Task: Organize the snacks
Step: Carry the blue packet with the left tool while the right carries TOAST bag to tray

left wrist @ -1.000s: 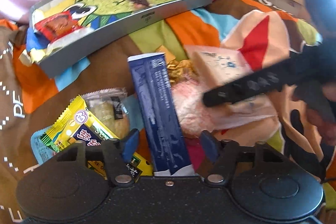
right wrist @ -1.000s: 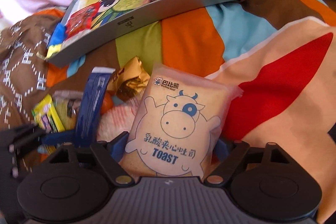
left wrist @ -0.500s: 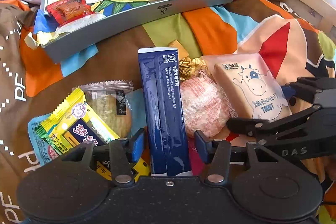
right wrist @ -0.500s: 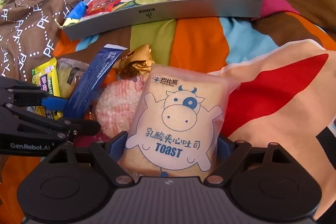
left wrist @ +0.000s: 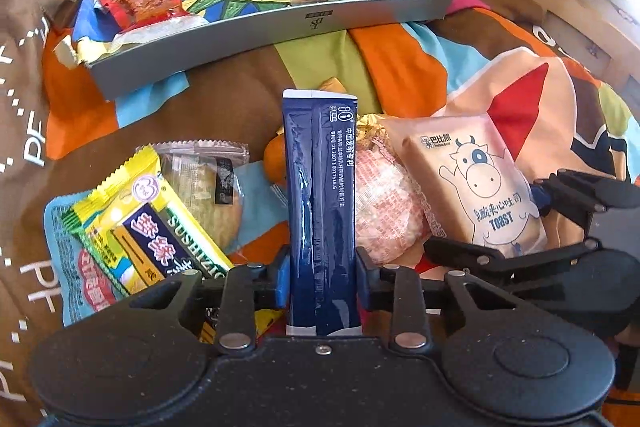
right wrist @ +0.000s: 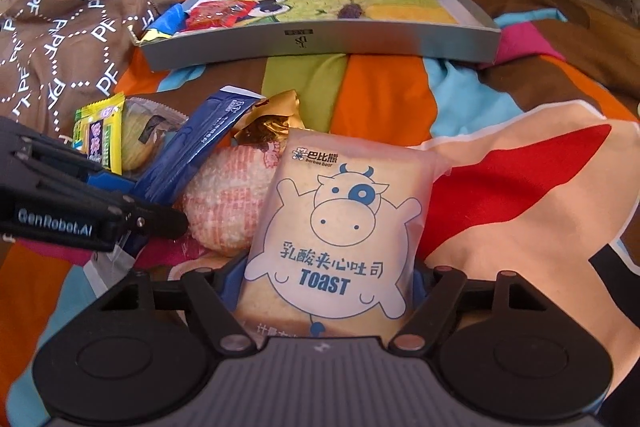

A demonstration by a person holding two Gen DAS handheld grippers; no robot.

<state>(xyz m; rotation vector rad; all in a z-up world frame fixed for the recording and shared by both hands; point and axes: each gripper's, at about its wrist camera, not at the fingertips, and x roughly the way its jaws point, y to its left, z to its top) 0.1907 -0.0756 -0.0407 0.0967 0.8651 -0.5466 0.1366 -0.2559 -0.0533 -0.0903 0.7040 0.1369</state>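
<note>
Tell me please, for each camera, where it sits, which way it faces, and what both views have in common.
Left wrist: sits on the left tongs, looking forward over the blue stick pack they clamp, toward the grey tray; the right tongs show at right.
Right wrist: sits on the right tongs, looking forward over the toast packet they clamp, toward the tray; the left tongs show at left.
Shared: tray, both packets, the pink round snack.

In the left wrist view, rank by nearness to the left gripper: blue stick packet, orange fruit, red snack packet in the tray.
1. Blue stick packet, between the left gripper fingers.
2. Orange fruit, just left behind it.
3. Red snack packet, far left in the tray.
</note>
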